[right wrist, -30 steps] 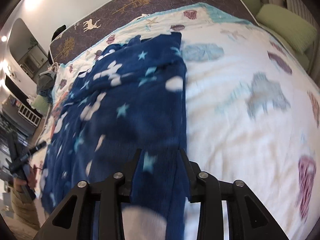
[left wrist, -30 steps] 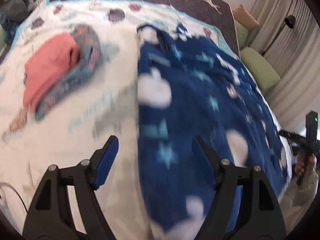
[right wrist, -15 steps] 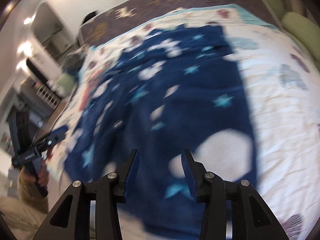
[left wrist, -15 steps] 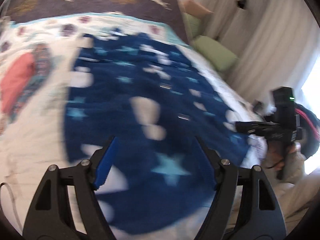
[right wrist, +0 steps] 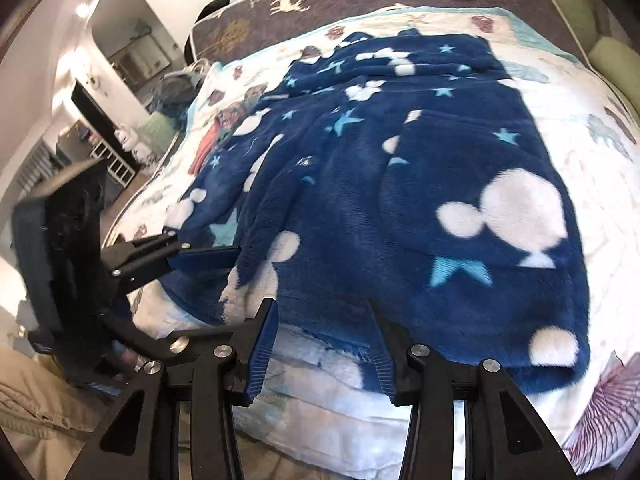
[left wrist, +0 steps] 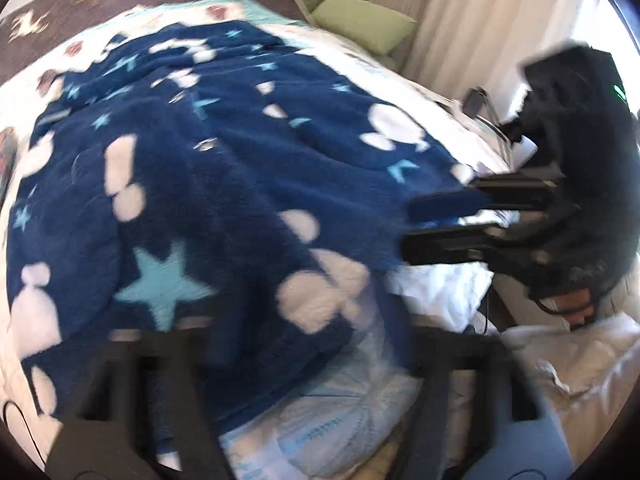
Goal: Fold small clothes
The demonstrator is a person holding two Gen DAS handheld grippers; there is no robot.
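A dark blue fleece garment (right wrist: 400,200) with white shapes and pale blue stars lies spread flat on the bed. Its near hem (right wrist: 320,320) sits between the fingers of my right gripper (right wrist: 324,340), whose jaws stand apart without pressing it. In the blurred left wrist view my left gripper (left wrist: 312,328) straddles the same hem and its jaws are closing, with fleece between them and a gap still showing. Each gripper appears in the other's view: the left gripper (right wrist: 208,258) at the garment's left corner, the right gripper (left wrist: 440,224) at its right edge.
The white printed quilt (right wrist: 580,120) covers the bed, and its near edge (right wrist: 320,420) drops off just below my grippers. A pink and patterned pile (right wrist: 208,140) lies left of the garment. Green pillows (left wrist: 364,24) and curtains (left wrist: 480,20) stand to the right. The person's beige clothing (left wrist: 580,360) is close by.
Both grippers have swept toward each other along the near edge of the bed, onto the garment's hem. The left one left the white quilt and now faces the right gripper at close range.
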